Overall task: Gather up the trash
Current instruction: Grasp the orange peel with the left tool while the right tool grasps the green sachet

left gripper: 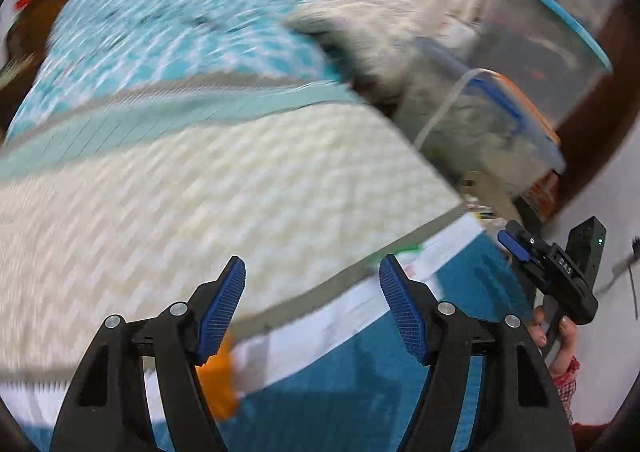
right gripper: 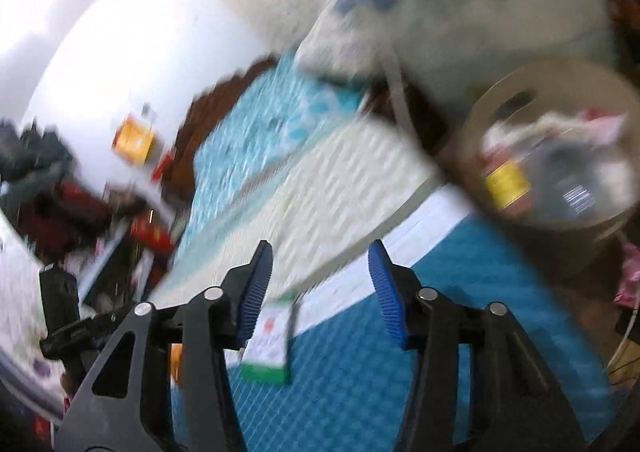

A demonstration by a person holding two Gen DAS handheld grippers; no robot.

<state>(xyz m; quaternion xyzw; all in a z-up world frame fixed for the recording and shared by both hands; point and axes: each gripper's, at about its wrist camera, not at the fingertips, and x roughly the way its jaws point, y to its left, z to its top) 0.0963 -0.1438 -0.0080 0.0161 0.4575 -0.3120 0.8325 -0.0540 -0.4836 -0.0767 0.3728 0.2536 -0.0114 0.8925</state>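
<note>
Both tools released, gripping nothing: left tool (left gripper: 312,292), right tool (right gripper: 320,280) hovering over bed; next likely grabbing small carton (right gripper: 268,348) for bin (right gripper: 556,143).

Bare blue mat (right gripper: 360,372) ahead — bin (right gripper: 560,155) and tubs (left gripper: 540,51) crowding beyond

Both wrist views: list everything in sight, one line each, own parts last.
Quilted cover: one, cream, over the bed.
Patterned sheet: one, turquoise and white, beyond the cream cover.
Blue mat: one, blue, under the tongs.
Small carton: one, white and green, on the blue mat.
Bin: one, beige, right of the bed, holding wrappers.
Storage boxes: at least two, clear, stacked right; blurred.
Left tongs: open, empty.
Right tongs: open, empty.
Hand: one, holding the right tongs.
</note>
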